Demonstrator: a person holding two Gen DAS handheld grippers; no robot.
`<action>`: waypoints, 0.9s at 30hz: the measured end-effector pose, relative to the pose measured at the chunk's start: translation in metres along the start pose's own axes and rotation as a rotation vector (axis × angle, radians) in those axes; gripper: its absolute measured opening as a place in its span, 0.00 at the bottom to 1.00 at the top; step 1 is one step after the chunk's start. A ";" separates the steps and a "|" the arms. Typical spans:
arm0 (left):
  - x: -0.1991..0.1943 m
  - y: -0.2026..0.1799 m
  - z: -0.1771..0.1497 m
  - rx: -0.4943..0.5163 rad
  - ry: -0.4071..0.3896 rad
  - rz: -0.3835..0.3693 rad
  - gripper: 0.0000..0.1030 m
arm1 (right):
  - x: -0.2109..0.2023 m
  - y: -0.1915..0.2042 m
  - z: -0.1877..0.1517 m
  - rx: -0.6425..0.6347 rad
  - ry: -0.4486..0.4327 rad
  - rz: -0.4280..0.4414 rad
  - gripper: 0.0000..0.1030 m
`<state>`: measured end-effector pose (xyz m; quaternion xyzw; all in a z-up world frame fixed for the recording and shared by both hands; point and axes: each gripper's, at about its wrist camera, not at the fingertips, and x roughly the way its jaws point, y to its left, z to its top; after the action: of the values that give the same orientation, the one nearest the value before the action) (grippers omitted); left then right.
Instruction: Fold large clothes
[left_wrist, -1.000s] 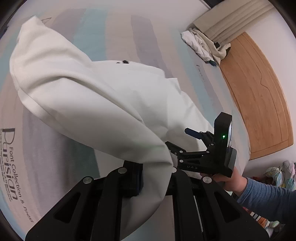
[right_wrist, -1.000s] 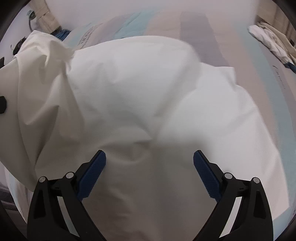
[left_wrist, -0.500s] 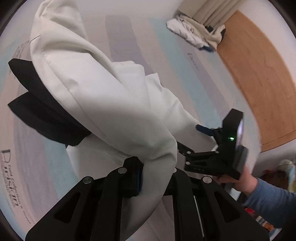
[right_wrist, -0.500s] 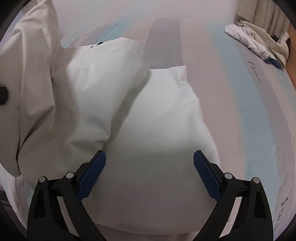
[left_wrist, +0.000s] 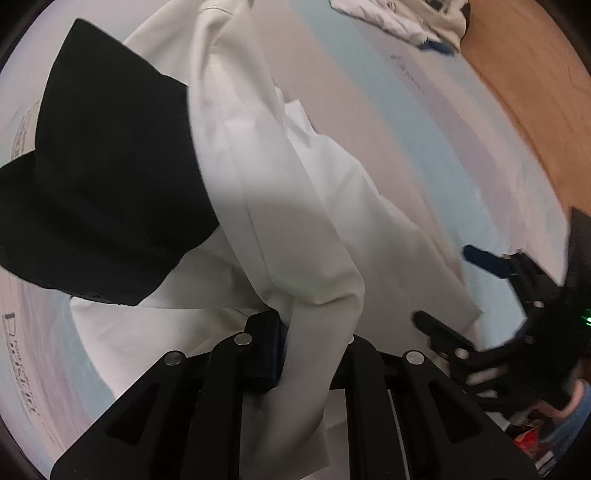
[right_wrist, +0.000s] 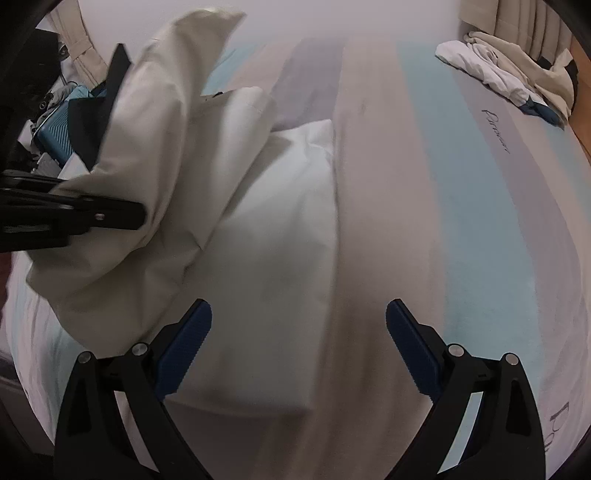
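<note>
A large white garment (left_wrist: 280, 206) with a black panel (left_wrist: 99, 192) lies partly on the striped bed. My left gripper (left_wrist: 314, 343) is shut on a bunched fold of the white garment, which drapes up and away from its jaws. In the right wrist view the white garment (right_wrist: 258, 236) lies flat below, with a lifted fold at the left where the left gripper (right_wrist: 110, 214) grips it. My right gripper (right_wrist: 299, 332) hangs open above the garment's right edge, nothing between its blue pads (right_wrist: 184, 343). From the left wrist view the right gripper (left_wrist: 458, 288) shows at the right, open.
The bed sheet (right_wrist: 480, 229) has pale blue, grey and beige stripes with printed lettering. A pile of other clothes (right_wrist: 509, 77) lies at the far right corner. Wooden floor (left_wrist: 535, 103) runs beside the bed. A blue suitcase (right_wrist: 55, 129) and clutter sit at the far left.
My left gripper carried the white fold across the garment, exposing the black panel. The right gripper shifted right, off the middle of the garment toward its edge, staying open.
</note>
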<state>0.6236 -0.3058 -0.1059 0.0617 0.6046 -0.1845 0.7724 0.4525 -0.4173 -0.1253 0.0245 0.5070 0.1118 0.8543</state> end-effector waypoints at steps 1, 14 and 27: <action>0.005 -0.004 0.000 0.006 0.001 0.011 0.10 | 0.000 -0.004 -0.002 -0.002 0.004 -0.003 0.88; 0.067 -0.058 0.005 0.055 0.042 0.079 0.12 | -0.017 -0.060 -0.022 0.031 0.000 -0.002 0.88; 0.099 -0.086 -0.015 0.144 0.005 0.216 0.14 | -0.021 -0.096 -0.026 0.145 0.002 -0.095 0.88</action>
<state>0.5987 -0.4009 -0.1941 0.1820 0.5816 -0.1431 0.7798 0.4360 -0.5172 -0.1344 0.0620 0.5151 0.0342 0.8542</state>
